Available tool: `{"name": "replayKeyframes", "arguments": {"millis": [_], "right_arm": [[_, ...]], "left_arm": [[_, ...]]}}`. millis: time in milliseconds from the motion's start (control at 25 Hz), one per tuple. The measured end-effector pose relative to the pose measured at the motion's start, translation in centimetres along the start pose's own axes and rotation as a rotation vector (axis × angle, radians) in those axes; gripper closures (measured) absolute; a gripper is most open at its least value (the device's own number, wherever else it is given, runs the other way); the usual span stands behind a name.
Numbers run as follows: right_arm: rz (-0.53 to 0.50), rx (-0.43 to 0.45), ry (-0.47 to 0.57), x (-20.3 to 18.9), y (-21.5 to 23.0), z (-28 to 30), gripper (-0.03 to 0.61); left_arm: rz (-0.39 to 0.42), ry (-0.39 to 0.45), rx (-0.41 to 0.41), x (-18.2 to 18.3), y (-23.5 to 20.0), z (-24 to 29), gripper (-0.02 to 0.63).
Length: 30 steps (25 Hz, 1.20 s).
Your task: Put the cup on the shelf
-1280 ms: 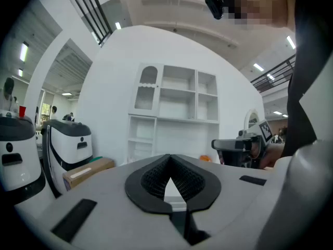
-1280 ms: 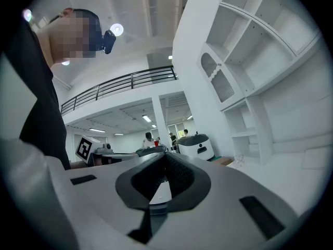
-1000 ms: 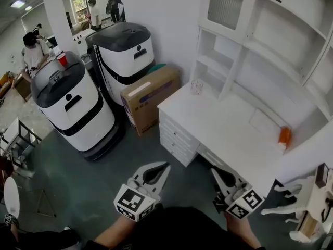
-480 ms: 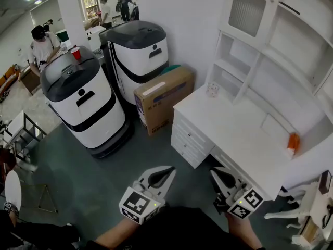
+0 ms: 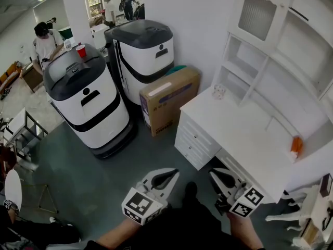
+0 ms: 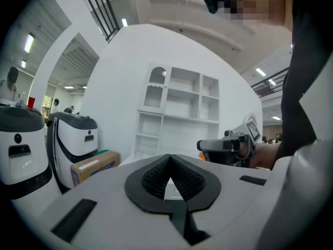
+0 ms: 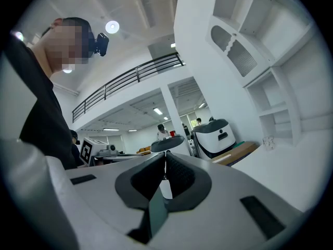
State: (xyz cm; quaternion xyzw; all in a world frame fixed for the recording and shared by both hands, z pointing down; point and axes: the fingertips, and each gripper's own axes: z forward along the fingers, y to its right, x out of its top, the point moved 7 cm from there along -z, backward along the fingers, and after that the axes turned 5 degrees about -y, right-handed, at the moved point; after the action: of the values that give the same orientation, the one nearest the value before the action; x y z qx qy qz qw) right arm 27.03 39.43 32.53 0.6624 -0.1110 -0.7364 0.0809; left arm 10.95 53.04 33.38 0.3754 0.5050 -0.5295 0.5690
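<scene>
Seen from the head view, the left hand-held gripper (image 5: 175,172) and the right hand-held gripper (image 5: 212,173) hung low over the grey floor (image 5: 104,176), short of the white worktop (image 5: 244,139). The clear cup (image 5: 219,91) stood at the worktop's far corner, just beside the foot of the shelf unit (image 5: 244,82). A cardboard box (image 5: 169,100), a white-and-black machine (image 5: 88,103) topped by a red cup (image 5: 81,51), and a second machine (image 5: 145,56) stood to the left. In the left gripper view, the left hand-held gripper (image 6: 169,158) had its jaws pressed together on nothing, pointing toward the shelf unit (image 6: 179,113), with the right hand-held gripper (image 6: 203,145) level at right. In the right gripper view, the right hand-held gripper (image 7: 166,155) also had its jaws pressed together, empty. The cup (image 7: 268,141) sat on the worktop (image 7: 291,171) below the lowest shelf.
</scene>
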Motion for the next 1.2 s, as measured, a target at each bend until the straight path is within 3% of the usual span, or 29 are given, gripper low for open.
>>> {"name": "replayKeyframes", "arguments": {"millis": [480, 880, 1200], "right_arm": [[0.064, 0.106, -0.010, 2.0, 9.3, 6.2, 0.561], [0.107, 0.075, -0.023, 5.5, 21.7, 5.9, 0.561], [0.153, 0.079, -0.030, 6.6, 29.1, 4.3, 0.561]], "left_arm": [[-0.044, -0.027, 0.062, 1.8, -6.3, 7.0, 0.611], [-0.045, -0.045, 0.023, 6.1, -10.4, 20.1, 0.611], [-0.073, -0.063, -0.001, 7.8, -11.7, 29.2, 0.611]]}}
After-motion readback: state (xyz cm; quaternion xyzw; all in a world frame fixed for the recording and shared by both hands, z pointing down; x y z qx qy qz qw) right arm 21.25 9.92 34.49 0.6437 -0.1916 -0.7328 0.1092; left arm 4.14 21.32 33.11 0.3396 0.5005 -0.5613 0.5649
